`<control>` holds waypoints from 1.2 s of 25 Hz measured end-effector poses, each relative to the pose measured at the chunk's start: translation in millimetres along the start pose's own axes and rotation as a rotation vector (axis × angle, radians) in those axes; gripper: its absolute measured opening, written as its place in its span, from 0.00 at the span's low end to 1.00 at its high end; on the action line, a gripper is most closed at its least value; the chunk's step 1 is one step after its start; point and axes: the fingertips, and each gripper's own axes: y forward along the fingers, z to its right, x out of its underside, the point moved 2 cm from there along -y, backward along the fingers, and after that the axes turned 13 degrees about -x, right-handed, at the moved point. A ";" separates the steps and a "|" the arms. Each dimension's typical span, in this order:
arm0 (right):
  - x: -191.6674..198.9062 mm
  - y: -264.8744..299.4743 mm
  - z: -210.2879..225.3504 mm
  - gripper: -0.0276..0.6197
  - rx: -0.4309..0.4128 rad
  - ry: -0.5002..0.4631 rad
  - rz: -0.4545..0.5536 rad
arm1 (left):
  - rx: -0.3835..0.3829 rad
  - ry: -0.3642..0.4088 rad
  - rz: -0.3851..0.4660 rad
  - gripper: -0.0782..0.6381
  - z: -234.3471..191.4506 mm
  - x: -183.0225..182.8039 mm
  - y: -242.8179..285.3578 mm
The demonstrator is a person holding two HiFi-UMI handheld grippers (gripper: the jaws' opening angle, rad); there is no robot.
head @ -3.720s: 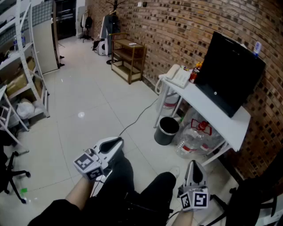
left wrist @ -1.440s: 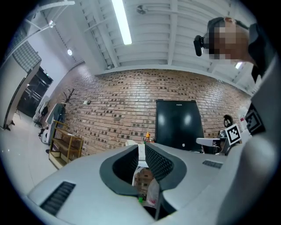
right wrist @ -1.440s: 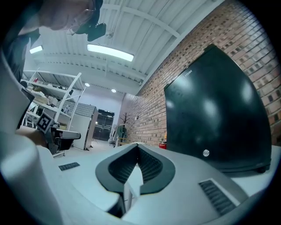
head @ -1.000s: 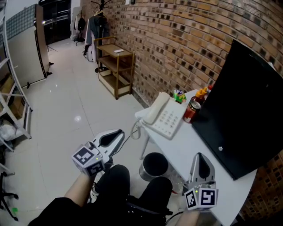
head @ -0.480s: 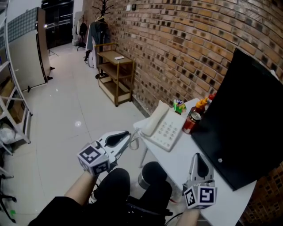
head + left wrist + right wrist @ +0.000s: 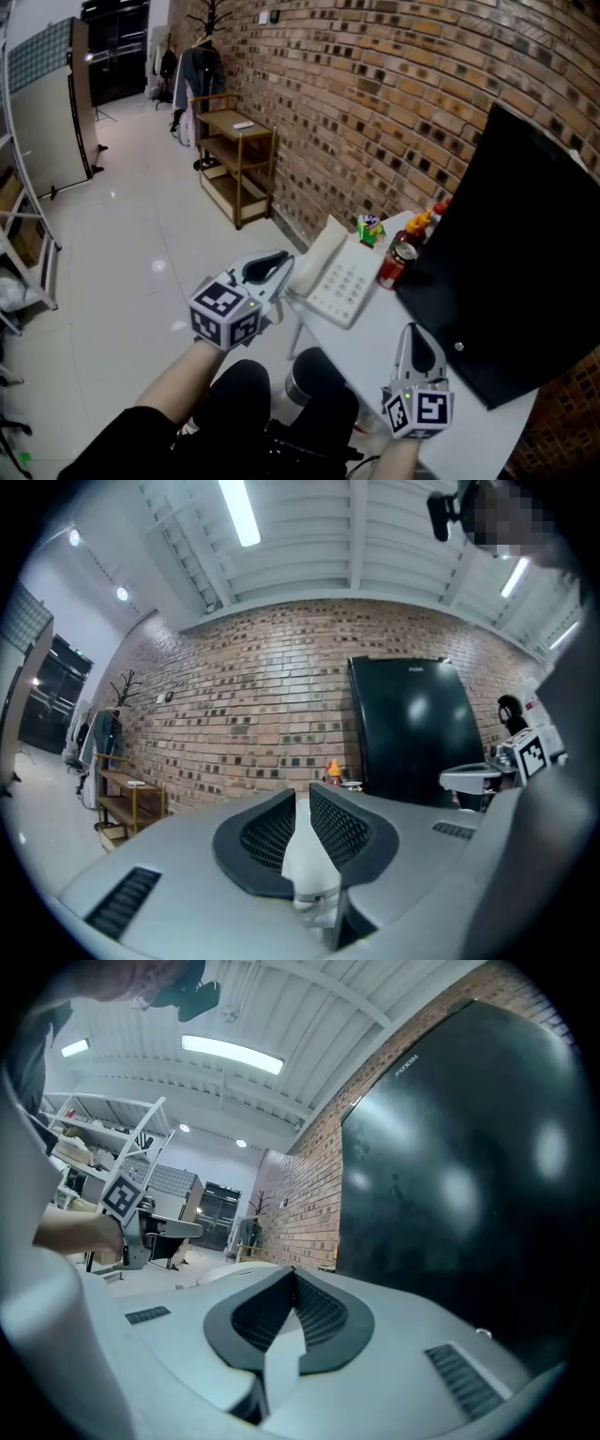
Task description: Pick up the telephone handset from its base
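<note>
A white telephone (image 6: 339, 277) sits at the near-left end of the white table (image 6: 394, 337), and its handset (image 6: 315, 248) lies in the cradle along the base's left side. My left gripper (image 6: 279, 262) is held level just left of the handset, jaws shut with nothing in them; I cannot tell whether it touches. In the left gripper view its jaws (image 6: 302, 795) meet at the tips. My right gripper (image 6: 411, 332) hovers over the table's near edge, shut and empty, well right of the phone. The right gripper view (image 6: 293, 1275) faces the black monitor.
A big black monitor (image 6: 525, 253) leans against the brick wall. A red soda can (image 6: 391, 266), sauce bottles (image 6: 424, 223) and a small toy (image 6: 368, 228) stand behind the phone. A dark bin (image 6: 302, 373) is under the table, and a wooden shelf (image 6: 234, 159) stands farther along the wall.
My left gripper has risen and moved right, from below the table's corner to beside the handset. The phone now lies closer in view. The right gripper shifted slightly.
</note>
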 end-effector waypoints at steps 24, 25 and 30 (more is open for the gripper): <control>2.6 -3.1 -1.9 0.06 -0.034 0.041 0.007 | -0.010 0.062 -0.518 0.58 14.0 63.6 138.2; 2.9 -2.9 -2.4 0.06 -0.033 0.042 0.008 | -0.013 0.076 -0.523 0.58 13.8 64.2 140.5; 3.6 -3.8 -3.9 0.06 -0.040 0.046 0.007 | 0.017 0.185 -0.510 0.49 28.8 62.1 145.6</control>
